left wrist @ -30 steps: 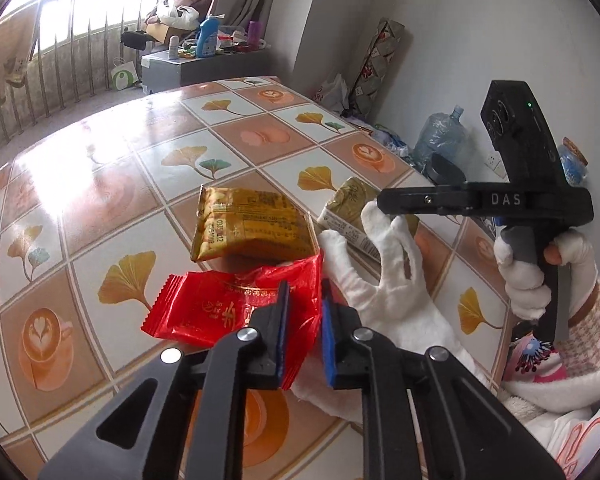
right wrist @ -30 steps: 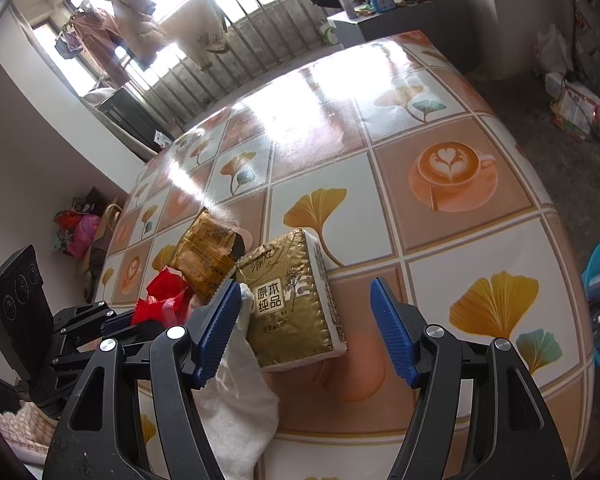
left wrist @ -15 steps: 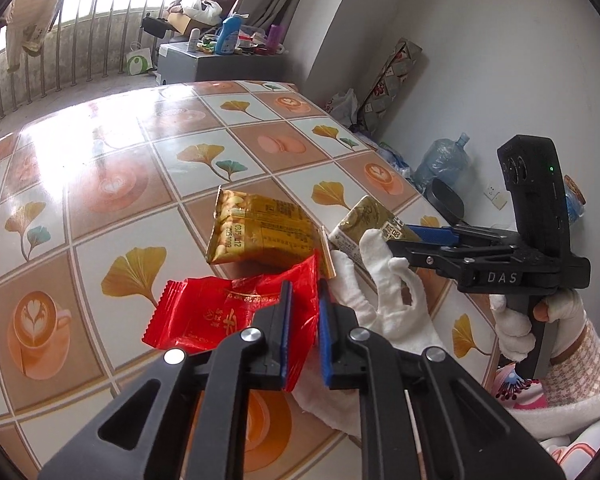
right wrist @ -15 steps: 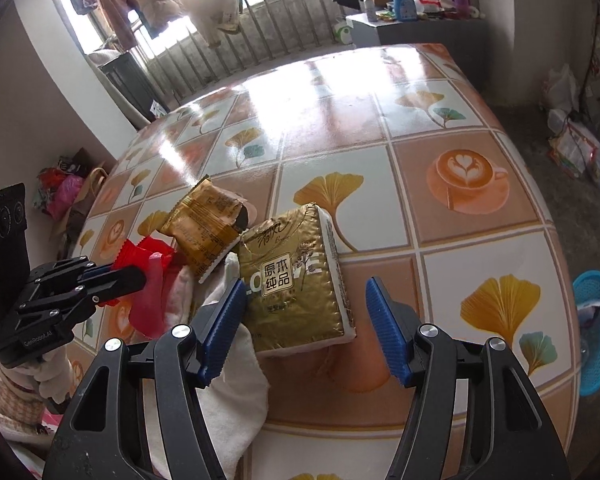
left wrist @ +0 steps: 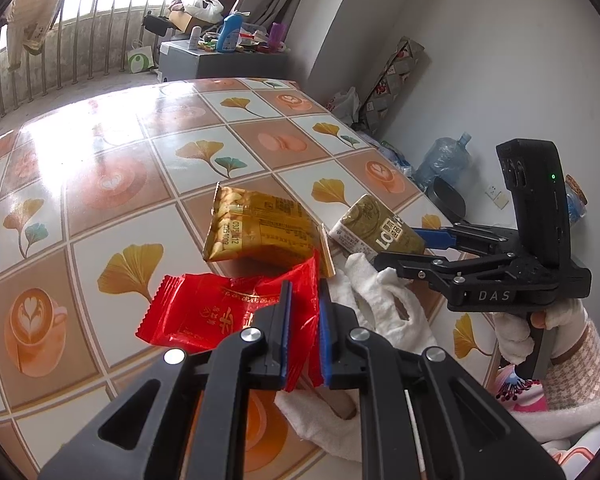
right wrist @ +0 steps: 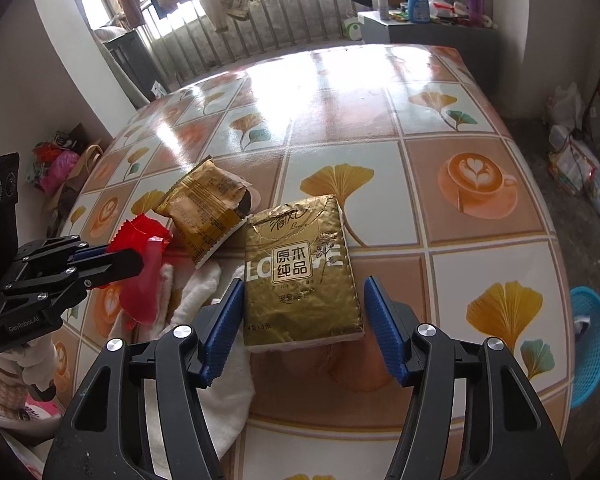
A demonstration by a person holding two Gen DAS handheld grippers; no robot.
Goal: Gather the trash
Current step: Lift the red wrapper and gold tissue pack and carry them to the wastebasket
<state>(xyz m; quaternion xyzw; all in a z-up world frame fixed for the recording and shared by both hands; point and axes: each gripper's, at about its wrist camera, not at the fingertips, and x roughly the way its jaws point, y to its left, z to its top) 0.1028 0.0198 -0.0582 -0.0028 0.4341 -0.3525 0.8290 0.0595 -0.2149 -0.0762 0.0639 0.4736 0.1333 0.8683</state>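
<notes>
My left gripper (left wrist: 304, 334) is shut on the edge of a red snack wrapper (left wrist: 220, 312), which it holds just above the tiled table; the right wrist view shows the same left gripper (right wrist: 130, 258) and red wrapper (right wrist: 142, 236) at the left. A torn gold snack bag (left wrist: 256, 228) (right wrist: 206, 210) lies behind it. The gold tissue pack (right wrist: 302, 270) (left wrist: 376, 228) lies between the blue pads of my right gripper (right wrist: 304, 326) (left wrist: 398, 248), whose jaws are closing; the pads stand beside the pack with small gaps. A white glove (left wrist: 384, 292) (right wrist: 204, 292) lies under both.
The table (right wrist: 480, 240) has a glossy tile-patterned cover with leaf and coffee-cup prints. A blue basket (right wrist: 590, 344) stands on the floor at the right, off the table's edge. A water bottle (left wrist: 444, 160) and bags line the wall. A grey cabinet (left wrist: 220, 60) with bottles is far back.
My right gripper has moved in over the tissue pack and rolled, and its jaws have narrowed around the pack. The left gripper keeps its hold on the red wrapper in place.
</notes>
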